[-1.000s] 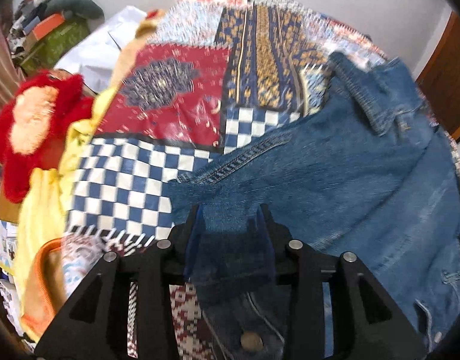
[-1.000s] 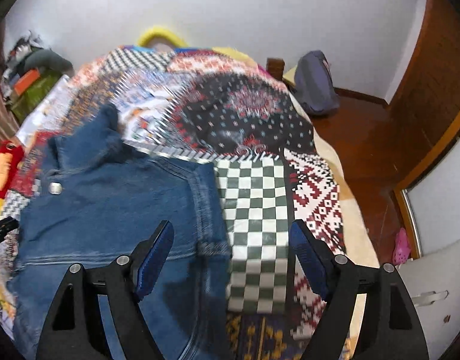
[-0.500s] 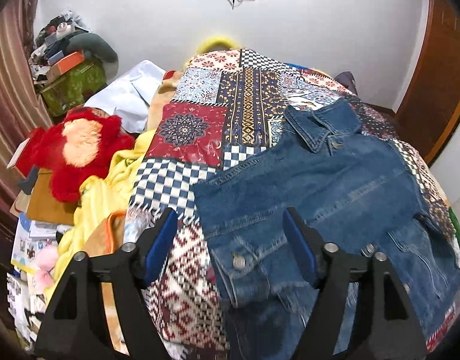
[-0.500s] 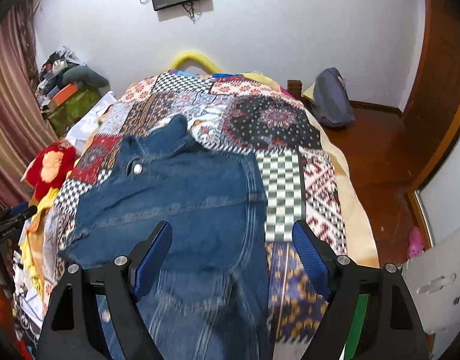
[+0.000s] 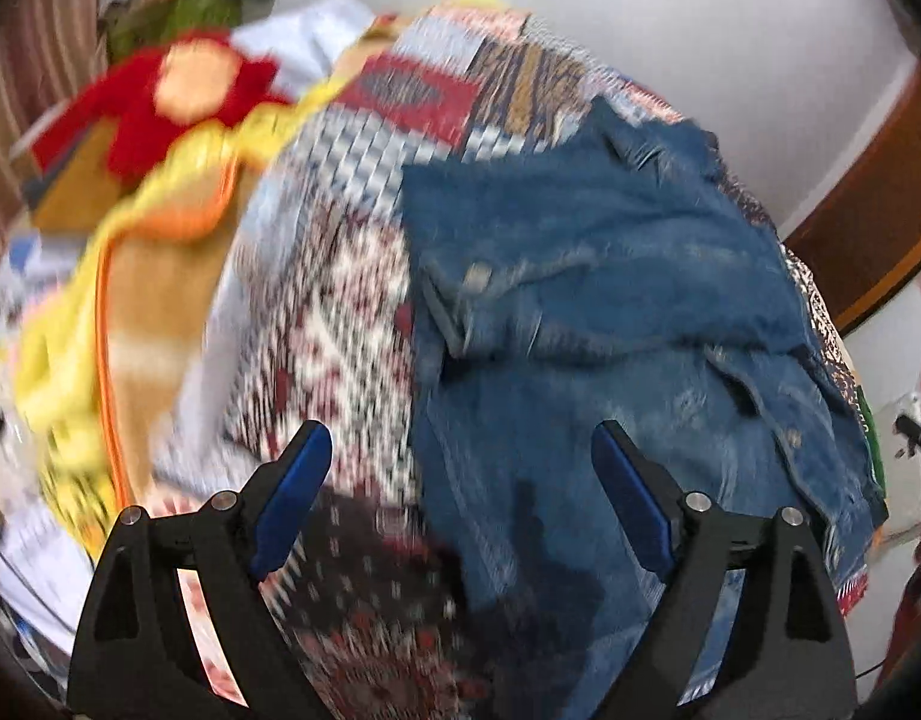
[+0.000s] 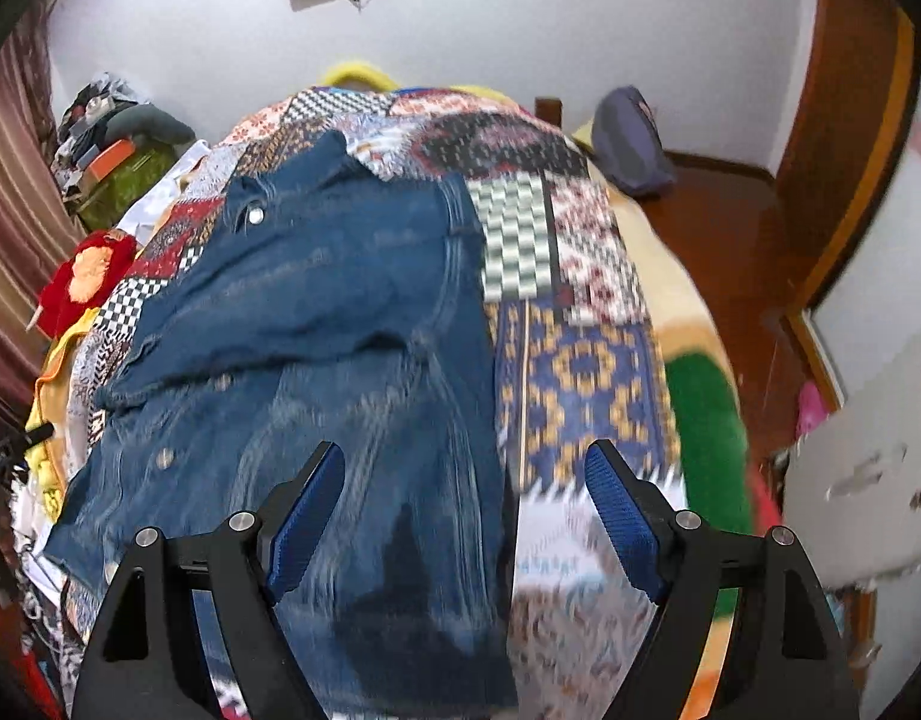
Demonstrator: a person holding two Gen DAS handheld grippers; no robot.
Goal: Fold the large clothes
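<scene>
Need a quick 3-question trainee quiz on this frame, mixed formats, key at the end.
1. True or false: the left gripper is clamped on the denim jacket.
2. What does the jacket lie on? A) bare floor B) patchwork bedspread C) wooden chair
3. Fill in: in the right wrist view, the red plush toy sits to the ____ of the jacket.

Key: 1 false, both the left and the right gripper are open and empty; 2 B; 3 left.
</scene>
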